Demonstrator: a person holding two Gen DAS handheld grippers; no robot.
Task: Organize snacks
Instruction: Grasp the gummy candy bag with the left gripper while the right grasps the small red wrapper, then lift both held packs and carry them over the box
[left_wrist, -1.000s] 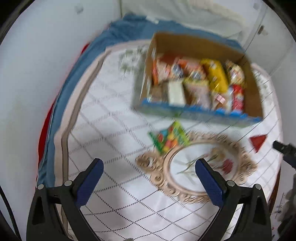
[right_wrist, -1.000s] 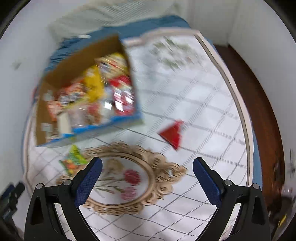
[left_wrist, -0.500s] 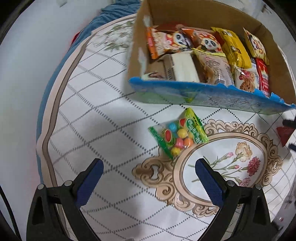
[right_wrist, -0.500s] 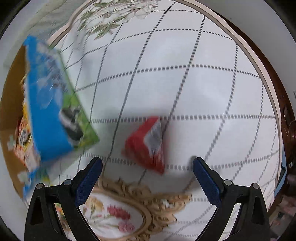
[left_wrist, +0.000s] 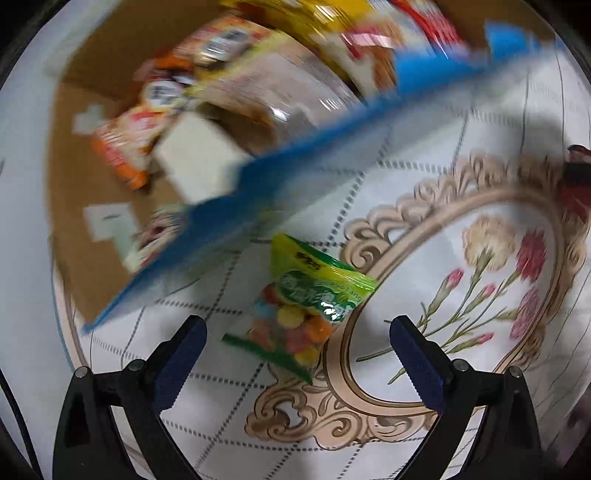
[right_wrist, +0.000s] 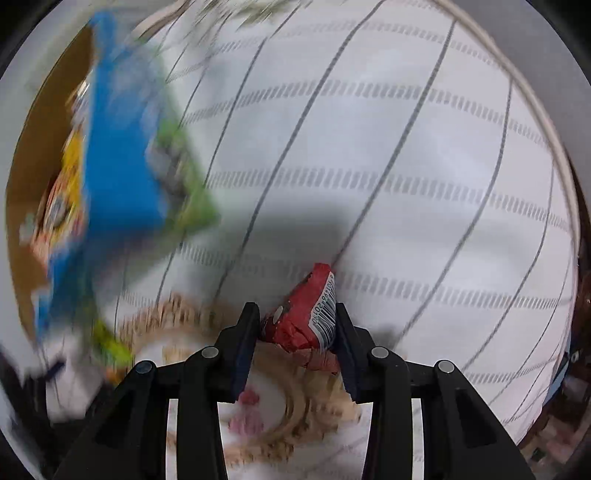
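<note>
A small red snack packet (right_wrist: 308, 317) with a barcode lies on the white tablecloth, and my right gripper (right_wrist: 297, 319) is shut on it, pads pressing both sides. A green and yellow bag of coloured candies (left_wrist: 301, 310) lies on the cloth just ahead of my left gripper (left_wrist: 295, 336), which is open and straddles the bag's near end without touching it. Behind it stands the open cardboard box (left_wrist: 229, 206) with a blue front wall, holding several snack packs. The same box (right_wrist: 118, 155) shows blurred at the left of the right wrist view.
The round table carries a white cloth with a dotted grid (right_wrist: 406, 177) and a gold oval frame with printed flowers (left_wrist: 491, 280). The table's dark wooden rim (right_wrist: 580, 266) shows at the far right. The candy bag (right_wrist: 109, 343) appears as a green blur lower left.
Both grippers came down toward the table. The right one shut on the red packet. The left one rolled and closed in on the candy bag, staying open.
</note>
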